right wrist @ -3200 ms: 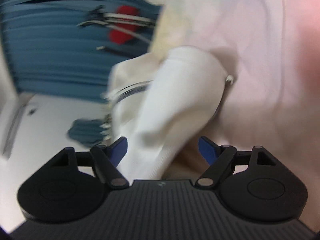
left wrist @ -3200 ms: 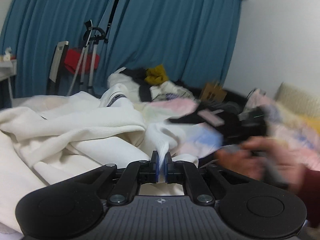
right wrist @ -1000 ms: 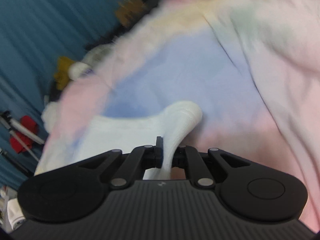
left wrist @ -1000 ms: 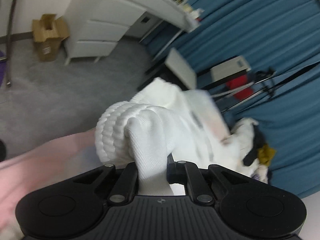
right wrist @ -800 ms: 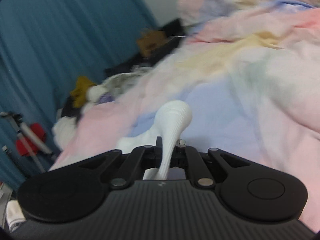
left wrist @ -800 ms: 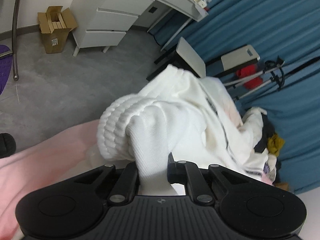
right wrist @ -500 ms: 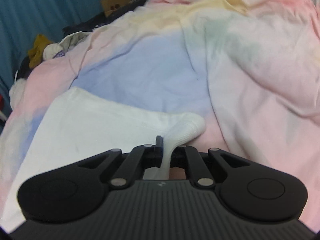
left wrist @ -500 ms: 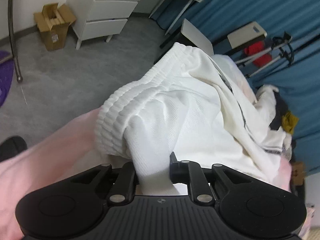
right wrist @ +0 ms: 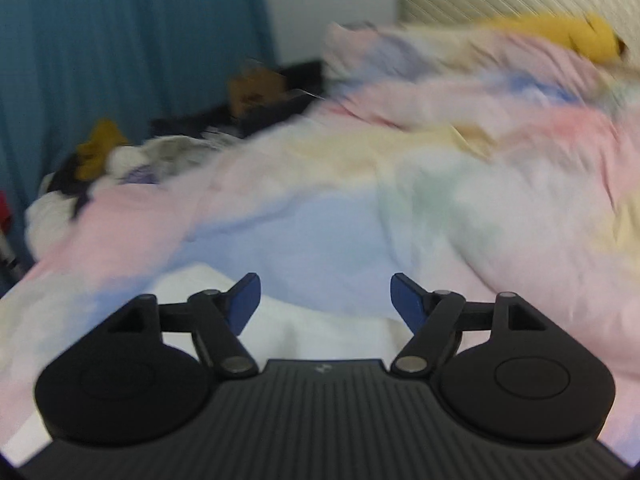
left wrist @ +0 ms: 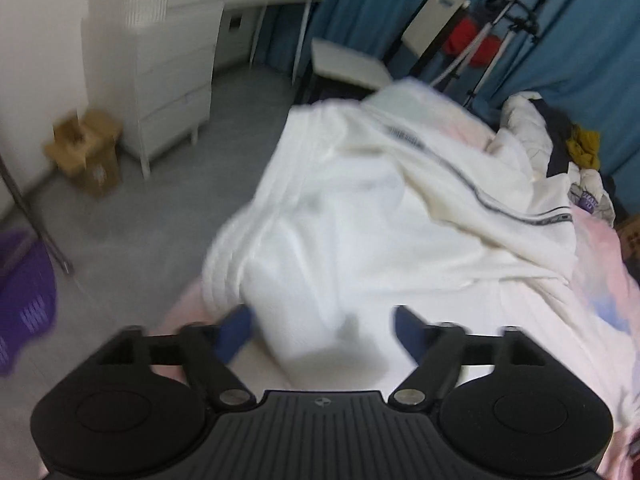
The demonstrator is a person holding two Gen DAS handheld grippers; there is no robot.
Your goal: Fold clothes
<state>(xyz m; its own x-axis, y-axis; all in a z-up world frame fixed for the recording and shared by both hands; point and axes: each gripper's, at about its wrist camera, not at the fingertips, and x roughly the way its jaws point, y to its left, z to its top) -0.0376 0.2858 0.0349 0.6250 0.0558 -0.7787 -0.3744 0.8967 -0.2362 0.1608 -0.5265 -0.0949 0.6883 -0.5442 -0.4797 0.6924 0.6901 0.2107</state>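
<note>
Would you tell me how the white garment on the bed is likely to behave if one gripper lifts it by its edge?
The white garment lies in soft folds, so it will probably droop and unfold. Its ribbed cuff looks thicker, likely giving steadier purchase.

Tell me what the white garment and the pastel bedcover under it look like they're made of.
White garment: looks like a soft matte knit, probably cotton; ribbed ridges show along its edge, though blurred. Pastel bedcover: seems a thin, matte woven fabric, creasing in soft folds; blur leaves the fibre open.

Dim, motion-blurred, fisheye-warped edges
</note>
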